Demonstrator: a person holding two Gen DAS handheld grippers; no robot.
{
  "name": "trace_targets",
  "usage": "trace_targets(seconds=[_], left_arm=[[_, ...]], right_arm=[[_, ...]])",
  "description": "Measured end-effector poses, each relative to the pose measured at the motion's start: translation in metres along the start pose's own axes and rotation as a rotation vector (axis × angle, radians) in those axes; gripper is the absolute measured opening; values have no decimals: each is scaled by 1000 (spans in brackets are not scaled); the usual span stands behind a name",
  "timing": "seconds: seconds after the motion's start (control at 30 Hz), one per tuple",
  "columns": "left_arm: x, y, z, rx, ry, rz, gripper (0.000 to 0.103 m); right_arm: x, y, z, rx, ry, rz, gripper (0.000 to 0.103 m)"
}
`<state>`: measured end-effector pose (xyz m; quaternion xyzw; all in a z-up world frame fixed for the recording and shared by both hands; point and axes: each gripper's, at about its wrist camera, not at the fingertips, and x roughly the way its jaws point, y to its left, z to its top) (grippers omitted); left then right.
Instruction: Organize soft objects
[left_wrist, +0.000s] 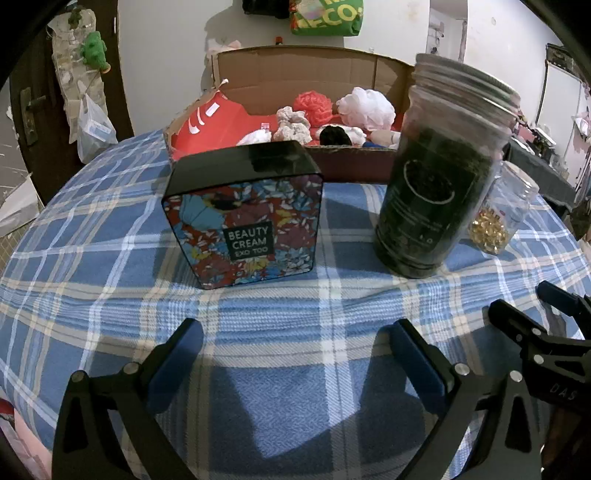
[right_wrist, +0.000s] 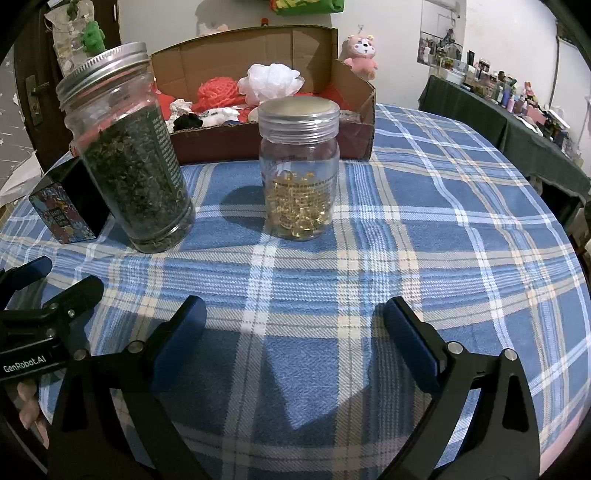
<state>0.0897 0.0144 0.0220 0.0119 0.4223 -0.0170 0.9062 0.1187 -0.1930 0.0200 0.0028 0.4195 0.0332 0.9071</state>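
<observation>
A cardboard box (left_wrist: 258, 79) at the back of the table holds soft things: a red cloth (left_wrist: 207, 125), an orange-red pouf (left_wrist: 314, 105), a white pouf (left_wrist: 365, 103), a pale scrunchie (left_wrist: 293, 125) and a black one (left_wrist: 334, 136). The same cardboard box (right_wrist: 266, 138) appears in the right wrist view with the white pouf (right_wrist: 271, 81) and the orange-red pouf (right_wrist: 218, 90). My left gripper (left_wrist: 297, 338) is open over bare cloth, near the table's front. My right gripper (right_wrist: 293, 317) is open too, empty, beside the left one.
On the blue plaid tablecloth (left_wrist: 92, 258) stand a floral "Beauty Cream" tin (left_wrist: 243, 214), a tall jar of dark dried leaves (left_wrist: 439, 184) and a smaller jar of gold capsules (right_wrist: 299, 170). A pink plush (right_wrist: 360, 53) sits behind the box. A cluttered side table (right_wrist: 517, 110) lies far right.
</observation>
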Motion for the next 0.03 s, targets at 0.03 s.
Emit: trace_targets(seconds=[0.03], left_arm=[[0, 0, 0, 0, 0, 1, 103]], right_arm=[[0, 0, 0, 0, 0, 0, 99]])
